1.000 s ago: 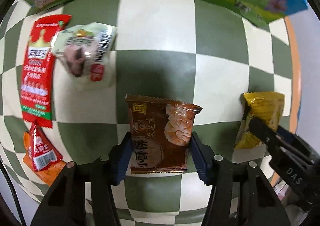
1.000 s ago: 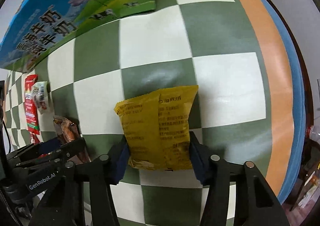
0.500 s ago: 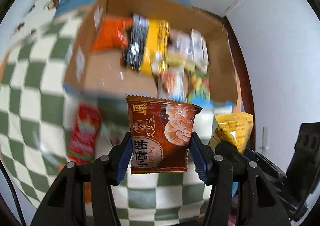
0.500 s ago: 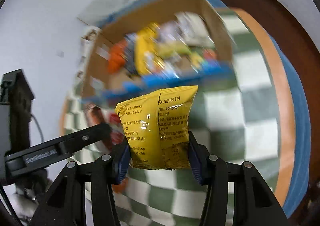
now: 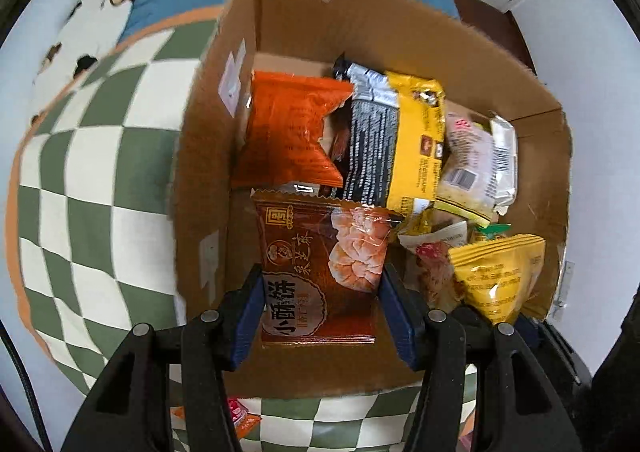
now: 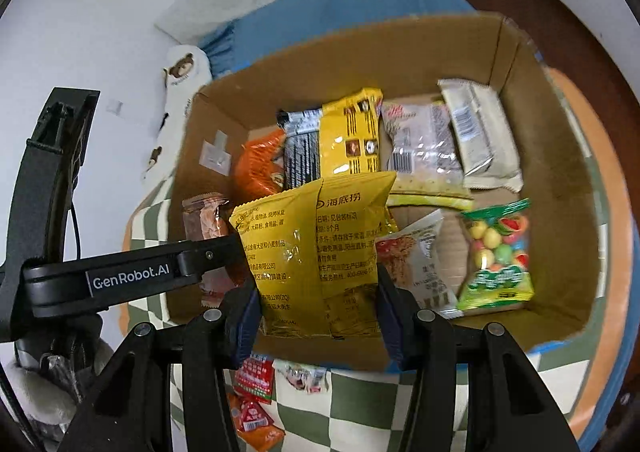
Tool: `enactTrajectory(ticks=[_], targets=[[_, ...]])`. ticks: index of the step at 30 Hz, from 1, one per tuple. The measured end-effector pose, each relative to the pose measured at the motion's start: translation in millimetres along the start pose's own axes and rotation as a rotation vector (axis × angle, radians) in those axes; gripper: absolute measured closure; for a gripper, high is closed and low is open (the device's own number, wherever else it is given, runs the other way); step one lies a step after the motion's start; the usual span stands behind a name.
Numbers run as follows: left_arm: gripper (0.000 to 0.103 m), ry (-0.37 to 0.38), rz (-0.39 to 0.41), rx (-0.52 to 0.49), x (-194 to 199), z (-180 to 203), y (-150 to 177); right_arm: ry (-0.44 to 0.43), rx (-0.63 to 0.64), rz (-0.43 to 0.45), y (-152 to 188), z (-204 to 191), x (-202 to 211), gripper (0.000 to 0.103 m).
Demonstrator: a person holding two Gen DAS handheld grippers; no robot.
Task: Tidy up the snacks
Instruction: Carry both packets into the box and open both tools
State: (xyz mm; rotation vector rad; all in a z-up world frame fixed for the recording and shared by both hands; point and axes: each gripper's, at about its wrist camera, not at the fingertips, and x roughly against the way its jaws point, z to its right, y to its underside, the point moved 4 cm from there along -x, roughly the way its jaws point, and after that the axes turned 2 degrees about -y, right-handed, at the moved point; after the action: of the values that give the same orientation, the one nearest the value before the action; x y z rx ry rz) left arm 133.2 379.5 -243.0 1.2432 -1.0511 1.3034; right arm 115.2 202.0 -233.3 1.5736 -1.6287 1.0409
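A: Left wrist view?
B: Left gripper (image 5: 322,310) clamped on brown crinkle-edged biscuit packet (image 5: 320,272), held above open brown cardboard box (image 5: 360,24) of snacks.
A: Right wrist view?
B: Right gripper (image 6: 318,310) pinching yellow foil snack pouch (image 6: 312,252) over the same box (image 6: 360,48), near its front wall.

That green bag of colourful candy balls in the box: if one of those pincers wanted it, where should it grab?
Probably from above, pinching the green candy bag across its two long side edges near the middle. It lies flat on the cardboard box floor with bare floor around it. The box wall stands close on one side, so a sideways approach looks blocked.
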Motion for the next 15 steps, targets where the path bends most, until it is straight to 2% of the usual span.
enactTrajectory(ticks=[3, 5, 7, 10, 15], targets=[[0.047, 0.007, -0.05, 0.017, -16, -5, -1, -0.017, -0.01, -0.05, 0, 2, -17, 0.048], [0.046, -0.006, -0.055, 0.022, -22, -8, 0, -0.025, -0.022, -0.123, 5, 5, -33, 0.041], [0.029, -0.032, -0.047, 0.008, -25, -7, 1, 0.02, 0.008, -0.16, 7, 8, -45, 0.016], [0.028, -0.04, -0.022, -0.006, -23, -3, 1, 0.048, -0.002, -0.175, 9, 17, -50, 0.015], [0.028, -0.042, 0.004, -0.009, -19, -1, 3, 0.11, 0.008, -0.139, 8, 28, -38, 0.015]])
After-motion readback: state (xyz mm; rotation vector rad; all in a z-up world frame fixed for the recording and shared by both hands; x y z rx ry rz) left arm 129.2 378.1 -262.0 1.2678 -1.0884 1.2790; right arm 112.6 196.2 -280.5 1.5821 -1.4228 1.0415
